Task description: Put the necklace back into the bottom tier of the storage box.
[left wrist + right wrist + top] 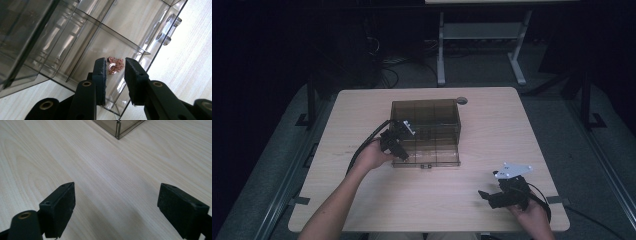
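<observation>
Jewellery [115,65] (a rose-gold chain) lies in a smoky organizer box [426,111], beyond the parted left gripper [115,72]; snagging a pad could drag it out. Right gripper [116,207] gapes empty.

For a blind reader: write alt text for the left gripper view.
A small copper-coloured chain lies in a compartment of a smoky clear plastic organiser box, just beyond the left gripper, whose two black jaws stand slightly apart with nothing between them. Pale wood table shows alongside.
</observation>
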